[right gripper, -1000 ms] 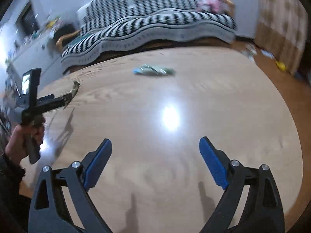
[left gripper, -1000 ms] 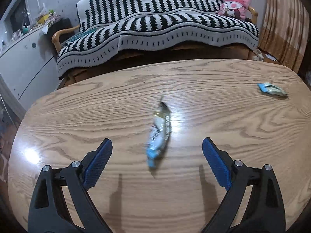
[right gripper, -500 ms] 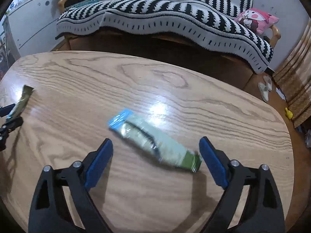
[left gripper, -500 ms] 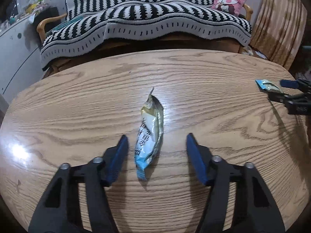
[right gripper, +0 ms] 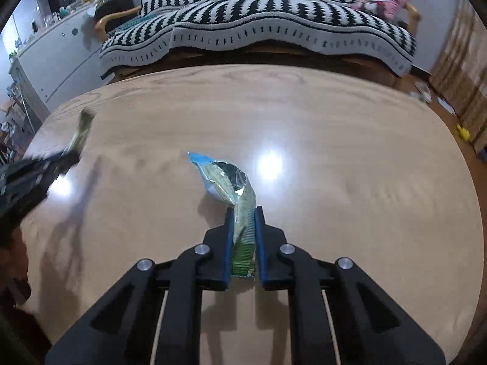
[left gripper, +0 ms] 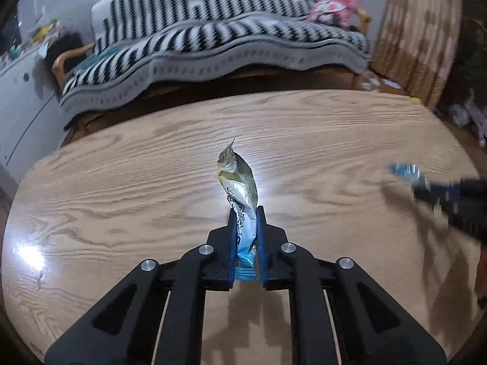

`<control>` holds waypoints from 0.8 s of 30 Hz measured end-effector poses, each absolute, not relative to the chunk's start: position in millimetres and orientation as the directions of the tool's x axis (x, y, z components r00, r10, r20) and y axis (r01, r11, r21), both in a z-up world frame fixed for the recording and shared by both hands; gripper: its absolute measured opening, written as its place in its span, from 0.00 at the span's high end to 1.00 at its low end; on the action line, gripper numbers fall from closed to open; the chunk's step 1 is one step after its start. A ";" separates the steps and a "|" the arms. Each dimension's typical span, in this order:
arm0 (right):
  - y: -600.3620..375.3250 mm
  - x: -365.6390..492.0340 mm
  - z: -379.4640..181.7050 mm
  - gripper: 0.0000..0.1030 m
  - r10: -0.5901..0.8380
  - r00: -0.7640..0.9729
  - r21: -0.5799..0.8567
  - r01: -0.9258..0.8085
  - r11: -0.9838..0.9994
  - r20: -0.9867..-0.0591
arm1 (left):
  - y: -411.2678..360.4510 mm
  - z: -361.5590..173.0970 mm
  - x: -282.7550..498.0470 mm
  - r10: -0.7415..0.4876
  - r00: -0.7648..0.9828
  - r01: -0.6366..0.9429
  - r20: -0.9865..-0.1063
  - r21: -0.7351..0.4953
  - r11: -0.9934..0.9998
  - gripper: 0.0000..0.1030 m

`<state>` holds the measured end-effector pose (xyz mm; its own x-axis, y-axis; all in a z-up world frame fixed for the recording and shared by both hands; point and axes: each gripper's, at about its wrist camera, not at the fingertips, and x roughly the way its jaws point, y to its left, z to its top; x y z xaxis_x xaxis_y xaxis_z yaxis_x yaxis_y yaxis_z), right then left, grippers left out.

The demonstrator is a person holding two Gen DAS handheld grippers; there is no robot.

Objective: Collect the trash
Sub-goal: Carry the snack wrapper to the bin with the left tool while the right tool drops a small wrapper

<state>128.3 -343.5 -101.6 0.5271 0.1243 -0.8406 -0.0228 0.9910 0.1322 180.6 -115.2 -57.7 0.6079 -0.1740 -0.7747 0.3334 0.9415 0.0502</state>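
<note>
I count two wrappers, both held above the wooden surface [left gripper: 121,200]. My left claw [left gripper: 246,213] is clamped on the gold-and-blue wrapper [left gripper: 240,194]; my right claw [right gripper: 244,211] is clamped on the green wrapper [right gripper: 231,182], seemingly lifted clear. One striped sofa [right gripper: 274,15] stands beyond the surface.

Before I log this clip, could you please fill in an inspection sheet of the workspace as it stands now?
Surface: wooden table, glossy, with lamp glare.
Job's things: gold-and-blue wrapper and green wrapper, each clamped at one end and sticking forward.
Clutter: nothing seen on the table.
Grippers: left hand-held gripper shut on the gold-and-blue wrapper; right hand-held gripper shut on the green wrapper.
Cables: nothing seen.
Surroundings: striped sofa, pink cushion, white cabinet.
</note>
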 end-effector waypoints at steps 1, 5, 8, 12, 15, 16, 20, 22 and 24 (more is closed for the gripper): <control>-347.9 107.6 -98.7 0.87 0.129 0.528 0.151 -0.001 0.989 -0.839 | -123.8 -49.9 166.3 -0.195 0.614 0.359 -0.765 0.050 0.932 0.90; -382.2 10.3 -89.4 0.87 0.141 0.547 0.250 0.130 0.959 -0.825 | -155.4 -25.5 114.7 -0.292 0.614 0.448 -0.733 0.019 0.894 0.90; -410.4 -57.2 -84.8 0.87 0.067 0.570 0.240 0.235 0.942 -0.819 | -184.7 -11.0 73.8 -0.371 0.598 0.512 -0.710 -0.017 0.859 0.90; -453.7 -137.7 -90.7 0.87 -0.003 0.579 0.271 0.386 0.882 -0.815 | -232.8 -2.7 19.5 -0.457 0.564 0.599 -0.688 -0.040 0.800 0.90; -486.4 -193.0 -95.7 0.87 -0.102 0.566 0.236 0.492 0.838 -0.818 | -274.9 -2.4 -17.1 -0.506 0.529 0.671 -0.681 -0.029 0.741 0.90; -494.1 -204.4 -97.9 0.87 -0.125 0.557 0.226 0.519 0.825 -0.821 | -292.7 -4.8 -31.3 -0.524 0.508 0.699 -0.683 -0.029 0.715 0.90; -534.0 -255.4 -118.2 0.87 -0.173 0.505 0.223 0.628 0.745 -0.846 | -337.9 -17.0 -68.7 -0.567 0.435 0.765 -0.699 -0.045 0.643 0.90; -550.5 -271.7 -131.0 0.87 -0.172 0.479 0.231 0.669 0.706 -0.861 | -362.2 -23.2 -88.2 -0.588 0.398 0.804 -0.704 -0.041 0.593 0.90; -565.6 -284.7 -147.0 0.87 -0.139 0.459 0.256 0.692 0.675 -0.878 | -384.9 -30.3 -107.2 -0.605 0.369 0.840 -0.706 -0.026 0.542 0.90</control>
<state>-284.7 -565.6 -147.0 0.4591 -0.1387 -0.8775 0.6923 0.6748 0.2555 -107.2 -384.9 -30.3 0.3690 -0.6049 -0.7057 0.8398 0.5423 -0.0258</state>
